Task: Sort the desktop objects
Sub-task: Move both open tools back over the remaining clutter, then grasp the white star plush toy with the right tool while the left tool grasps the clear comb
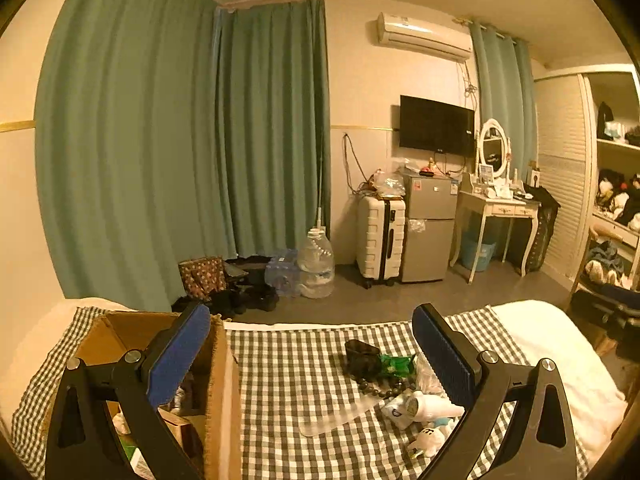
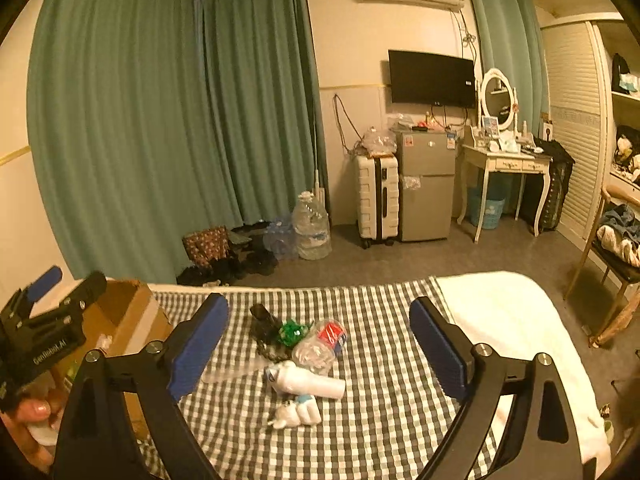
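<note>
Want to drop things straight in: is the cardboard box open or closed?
Open. The cardboard box shows its brown inner walls, with small items visible inside from above.

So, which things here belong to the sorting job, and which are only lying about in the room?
Job:
cardboard box
white bottle
clear plastic bag
green packet
black pouch
white plush toy

Lying about:
suitcase
small fridge
water jug
dressing table
</note>
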The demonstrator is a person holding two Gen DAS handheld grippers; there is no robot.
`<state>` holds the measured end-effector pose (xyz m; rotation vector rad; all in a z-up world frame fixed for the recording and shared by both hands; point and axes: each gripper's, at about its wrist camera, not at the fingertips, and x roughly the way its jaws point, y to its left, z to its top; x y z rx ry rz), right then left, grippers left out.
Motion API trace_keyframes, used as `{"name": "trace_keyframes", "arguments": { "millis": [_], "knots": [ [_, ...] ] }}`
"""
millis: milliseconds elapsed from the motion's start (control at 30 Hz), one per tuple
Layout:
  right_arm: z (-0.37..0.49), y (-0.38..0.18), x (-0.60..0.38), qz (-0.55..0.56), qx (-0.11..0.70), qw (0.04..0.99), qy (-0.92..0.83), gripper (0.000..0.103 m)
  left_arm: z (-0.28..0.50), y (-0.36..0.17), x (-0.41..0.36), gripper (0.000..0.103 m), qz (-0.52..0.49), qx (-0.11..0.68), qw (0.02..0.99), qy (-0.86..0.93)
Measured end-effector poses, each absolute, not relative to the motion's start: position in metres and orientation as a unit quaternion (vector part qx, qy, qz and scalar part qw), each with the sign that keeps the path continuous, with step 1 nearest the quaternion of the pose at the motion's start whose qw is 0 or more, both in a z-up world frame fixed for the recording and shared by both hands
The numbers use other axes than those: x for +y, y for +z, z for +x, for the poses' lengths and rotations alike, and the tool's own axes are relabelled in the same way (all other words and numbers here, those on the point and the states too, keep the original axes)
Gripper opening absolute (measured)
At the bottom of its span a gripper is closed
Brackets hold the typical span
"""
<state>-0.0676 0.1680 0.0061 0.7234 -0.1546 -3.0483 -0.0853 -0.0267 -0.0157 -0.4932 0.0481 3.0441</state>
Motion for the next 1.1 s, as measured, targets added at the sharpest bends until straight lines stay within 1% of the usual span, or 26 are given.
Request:
{"name": "trace_keyframes", "arguments": {
  "millis": [100,233,433,533,600,733,900,1100],
  "knots": [
    [-0.072,-0.013,0.172,0.245,-0.051,0.002,-0.968,0.095,-0.095,-0.029,-0.02,0.103,-0.184,0.022,0.044,0.982],
    [-0.08,-0.043,0.177,0.269,-0.06,-0.001,-0.961,0.097,-0.111,-0.049,-0.021,0.103,-0.21,0.011,0.053,0.976],
    [-0.099,-0.082,0.178,0.307,-0.073,0.003,-0.949,0.098,-0.127,-0.082,-0.001,0.103,-0.244,0.046,0.057,0.967],
    [-0.107,-0.105,0.172,0.323,-0.062,0.008,-0.944,0.101,-0.135,-0.098,0.01,0.103,-0.265,0.051,0.078,0.96],
    [-0.112,-0.121,0.166,0.328,-0.048,0.014,-0.943,0.101,-0.141,-0.11,0.013,0.103,-0.274,0.048,0.097,0.956],
    [-0.126,-0.155,0.152,0.377,-0.024,0.033,-0.925,0.101,-0.157,-0.136,0.012,0.103,-0.304,0.054,0.087,0.947],
    [-0.136,-0.172,0.142,0.393,-0.031,0.056,-0.917,0.101,-0.172,-0.162,0.001,0.103,-0.349,0.06,0.082,0.932],
    [-0.147,-0.197,0.131,0.423,-0.034,0.06,-0.904,0.101,-0.191,-0.185,-0.002,0.103,-0.363,0.068,0.081,0.926]
  ]
}}
